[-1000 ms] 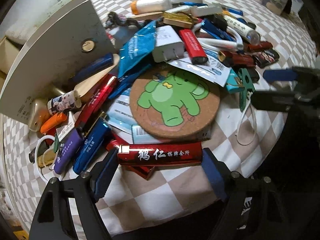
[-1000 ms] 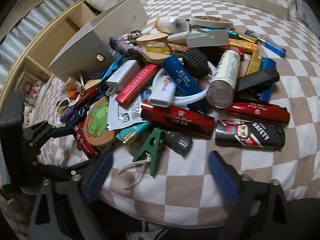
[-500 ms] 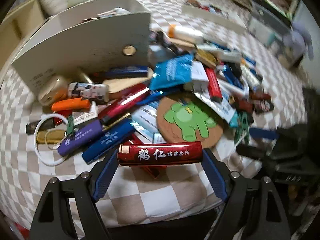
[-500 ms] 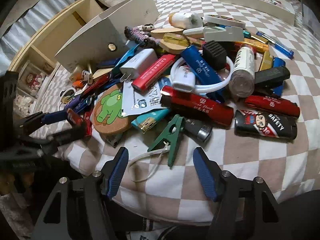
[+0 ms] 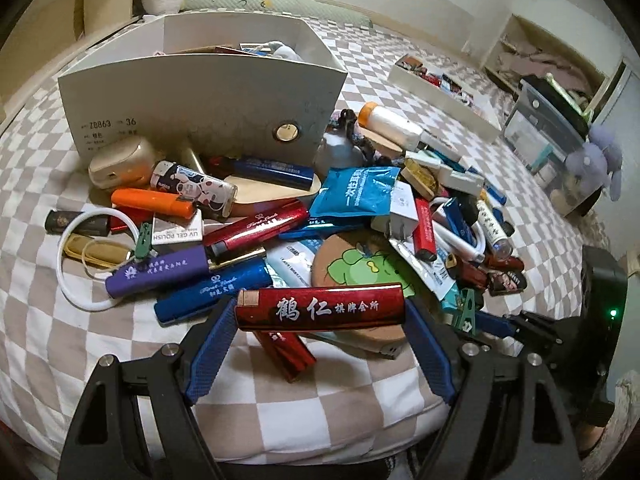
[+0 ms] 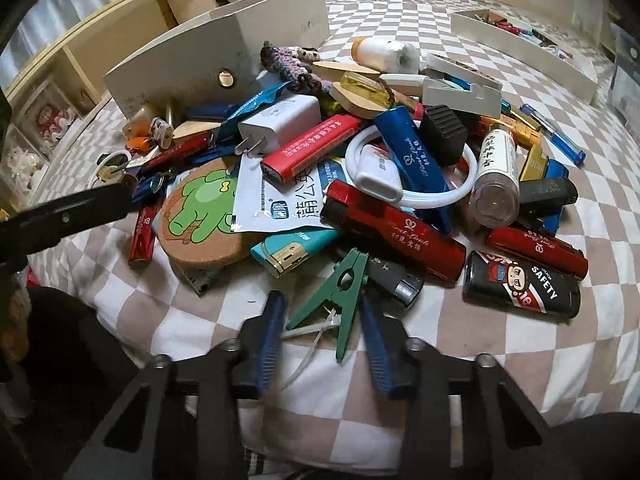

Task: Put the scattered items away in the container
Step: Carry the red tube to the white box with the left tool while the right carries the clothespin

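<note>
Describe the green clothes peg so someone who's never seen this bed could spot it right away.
Find the pile of lighters on the checked bedspread, in front of the white box. At the pile's near edge, just below the teal lighter, lies the green clothes peg. It is the only green V-shaped piece there, with a white cord on it.

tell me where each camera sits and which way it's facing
Left wrist: on the left gripper, angled down at the pile toward the white box; its blue fingers clamp a red lighter.
Right wrist: on the right gripper, angled down; jaws closing around a green clip.
Shared: the frog coaster, box, checkered cloth.
</note>
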Available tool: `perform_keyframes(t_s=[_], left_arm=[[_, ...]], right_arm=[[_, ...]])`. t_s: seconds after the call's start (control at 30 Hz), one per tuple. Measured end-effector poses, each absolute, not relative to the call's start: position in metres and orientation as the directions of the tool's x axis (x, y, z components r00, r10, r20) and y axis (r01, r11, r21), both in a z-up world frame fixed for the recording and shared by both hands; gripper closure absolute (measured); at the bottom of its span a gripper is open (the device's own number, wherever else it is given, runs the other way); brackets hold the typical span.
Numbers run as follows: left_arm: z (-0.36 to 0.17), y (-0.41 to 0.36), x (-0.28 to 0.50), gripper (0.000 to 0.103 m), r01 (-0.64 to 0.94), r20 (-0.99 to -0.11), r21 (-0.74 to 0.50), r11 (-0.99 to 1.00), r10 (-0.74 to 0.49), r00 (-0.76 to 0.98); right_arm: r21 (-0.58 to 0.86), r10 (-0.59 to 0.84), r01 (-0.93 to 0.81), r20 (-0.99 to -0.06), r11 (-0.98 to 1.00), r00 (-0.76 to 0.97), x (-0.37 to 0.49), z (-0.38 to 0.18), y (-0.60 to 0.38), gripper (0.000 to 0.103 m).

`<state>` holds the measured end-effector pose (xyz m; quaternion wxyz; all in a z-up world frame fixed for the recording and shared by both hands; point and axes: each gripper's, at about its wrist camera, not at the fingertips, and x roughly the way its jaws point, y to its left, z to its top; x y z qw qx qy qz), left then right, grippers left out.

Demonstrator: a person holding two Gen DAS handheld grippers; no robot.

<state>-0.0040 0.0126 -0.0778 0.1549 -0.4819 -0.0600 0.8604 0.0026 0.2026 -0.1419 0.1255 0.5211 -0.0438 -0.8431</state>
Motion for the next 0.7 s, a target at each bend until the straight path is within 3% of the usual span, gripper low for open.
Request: perform_keyframes(t_s=[0.1,0.7], left_arm=[[-0.078,0.01,-0.003,0.02,-0.202,-0.802,-0.264,-0.943,0.331,-0.498],[-0.071,0.0,-0.001,0.02,-0.147,-0.767,-0.306,-0.941,0.335,-0.547]], right_arm=[[0.254,-0.295,0.153,-0.861,-0.955,-0.415,0.005,-0.14,0.21,0.073],[0.533,-0.537,0.121,-0.76,-0.837,-0.367,0.02,-0.12,0.222,0.074]])
